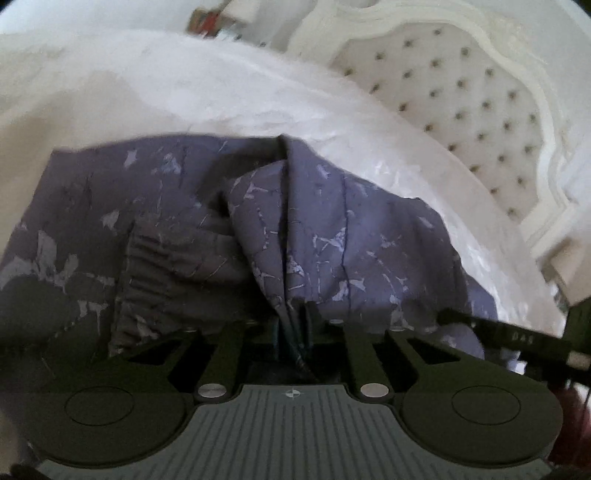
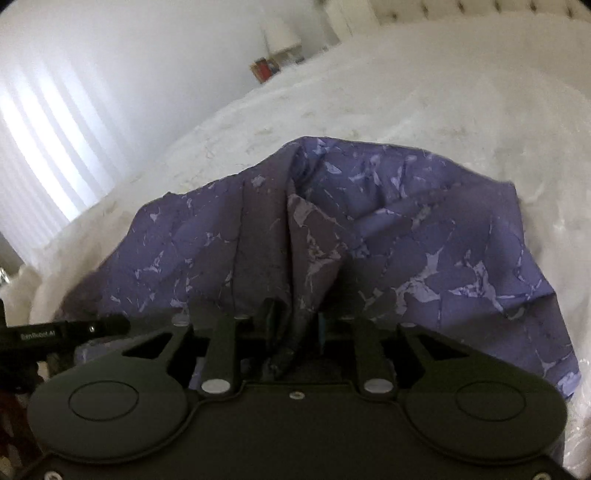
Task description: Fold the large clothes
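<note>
You face a white bed (image 2: 406,107) — its tufted headboard (image 1: 454,107) sits at two o'clock. At nine o'clock a bright curtained window (image 2: 48,147) lets in daylight; a plain wall (image 2: 166,44) and a lamp (image 2: 280,35) stand at twelve.

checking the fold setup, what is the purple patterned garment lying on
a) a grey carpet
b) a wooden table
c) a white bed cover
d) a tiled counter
c: the purple garment is spread over a white bed cover, with a tufted headboard behind it in the left wrist view.
</note>
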A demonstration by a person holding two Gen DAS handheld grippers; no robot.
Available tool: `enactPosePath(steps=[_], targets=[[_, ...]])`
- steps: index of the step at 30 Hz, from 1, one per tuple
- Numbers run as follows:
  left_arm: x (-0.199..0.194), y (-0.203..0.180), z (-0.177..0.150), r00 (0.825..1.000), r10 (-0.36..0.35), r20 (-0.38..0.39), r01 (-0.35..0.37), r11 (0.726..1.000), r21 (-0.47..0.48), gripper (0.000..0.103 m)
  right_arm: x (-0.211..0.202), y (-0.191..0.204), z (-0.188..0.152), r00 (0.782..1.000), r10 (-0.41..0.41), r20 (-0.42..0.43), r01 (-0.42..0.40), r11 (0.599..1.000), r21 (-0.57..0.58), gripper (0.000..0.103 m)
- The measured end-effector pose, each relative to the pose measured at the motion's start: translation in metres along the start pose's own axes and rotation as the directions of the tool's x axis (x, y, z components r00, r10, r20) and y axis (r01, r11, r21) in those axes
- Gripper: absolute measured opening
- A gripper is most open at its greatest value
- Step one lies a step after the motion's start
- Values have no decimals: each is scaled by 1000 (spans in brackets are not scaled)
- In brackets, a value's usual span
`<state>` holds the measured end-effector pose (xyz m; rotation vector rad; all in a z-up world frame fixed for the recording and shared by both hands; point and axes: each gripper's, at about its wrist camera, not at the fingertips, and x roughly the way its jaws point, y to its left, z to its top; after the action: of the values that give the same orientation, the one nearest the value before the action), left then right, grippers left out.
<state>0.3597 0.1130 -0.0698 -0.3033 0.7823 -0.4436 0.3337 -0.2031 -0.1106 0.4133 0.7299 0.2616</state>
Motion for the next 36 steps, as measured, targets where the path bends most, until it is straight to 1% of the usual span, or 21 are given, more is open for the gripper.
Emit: enactPosePath(steps=[1, 2, 3, 4, 5, 6, 8, 10, 12, 14, 15, 17, 18, 19, 20, 21, 24, 28, 31, 36], targets=[[-4, -3, 1, 1000, 11, 3, -11, 1000, 21, 22, -2, 3, 0, 1000, -15, 11, 15, 1000, -13, 43], [-10, -8, 2, 999, 34, 6, -35, 998, 50, 34, -6, 7, 1, 999, -30, 22, 31, 999, -27, 55], [-13, -13, 4, 998, 56, 13, -57, 996, 74, 47, -11, 10, 3, 999, -39, 33, 40, 998, -42, 70], [-21, -19, 4, 997, 75, 31, -78, 992, 100, 52, -18, 13, 3, 997, -48, 53, 51, 997, -59, 77], [-30, -23, 1, 995, 82, 54, -88, 989, 121, 58, -26, 16, 4, 995, -57, 78, 63, 995, -74, 78], [-42, -29, -3, 993, 85, 81, -97, 985, 145, 63, -35, 21, 3, 992, -68, 111, 80, 992, -100, 78], [-59, -42, -10, 988, 86, 127, -109, 976, 189, 65, -53, 34, -2, 983, -77, 164, 102, 983, -152, 78], [-65, -60, -14, 985, 86, 152, -121, 965, 235, 68, -64, 50, -3, 979, -56, 196, 94, 977, -192, 78], [-57, -75, -15, 986, 83, 142, -121, 953, 277, 73, -63, 65, -4, 980, -39, 196, 85, 968, -235, 77], [-44, -87, -20, 987, 94, 129, -131, 941, 313, 73, -54, 78, -6, 983, -48, 179, 98, 954, -284, 77], [-35, -91, -22, 986, 114, 120, -148, 933, 328, 73, -50, 81, -9, 984, -61, 169, 110, 947, -303, 77], [-19, -90, -30, 978, 182, 102, -206, 917, 342, 73, -39, 81, -19, 986, -101, 133, 139, 937, -320, 77], [-13, -84, -34, 975, 206, 87, -223, 915, 335, 76, -34, 77, -24, 986, -122, 112, 151, 936, -317, 77], [-7, -78, -38, 974, 216, 70, -227, 920, 318, 78, -26, 71, -30, 986, -142, 85, 162, 938, -305, 77], [-3, -71, -43, 975, 212, 65, -222, 930, 294, 81, -23, 67, -35, 986, -156, 66, 169, 941, -293, 77], [-3, -68, -46, 976, 204, 81, -219, 932, 289, 82, -20, 61, -42, 985, -160, 61, 171, 945, -280, 77], [-3, -67, -54, 973, 200, 117, -227, 924, 308, 85, -20, 55, -47, 984, -156, 87, 173, 951, -255, 78], [-2, -63, -59, 974, 180, 137, -213, 931, 296, 88, -18, 50, -56, 983, -145, 116, 170, 954, -246, 80], [-2, -61, -60, 975, 175, 138, -209, 934, 290, 89, -18, 50, -61, 980, -142, 138, 172, 954, -244, 81], [5, -61, -58, 977, 171, 130, -203, 937, 285, 92, -14, 48, -61, 981, -128, 144, 159, 960, -230, 82]])
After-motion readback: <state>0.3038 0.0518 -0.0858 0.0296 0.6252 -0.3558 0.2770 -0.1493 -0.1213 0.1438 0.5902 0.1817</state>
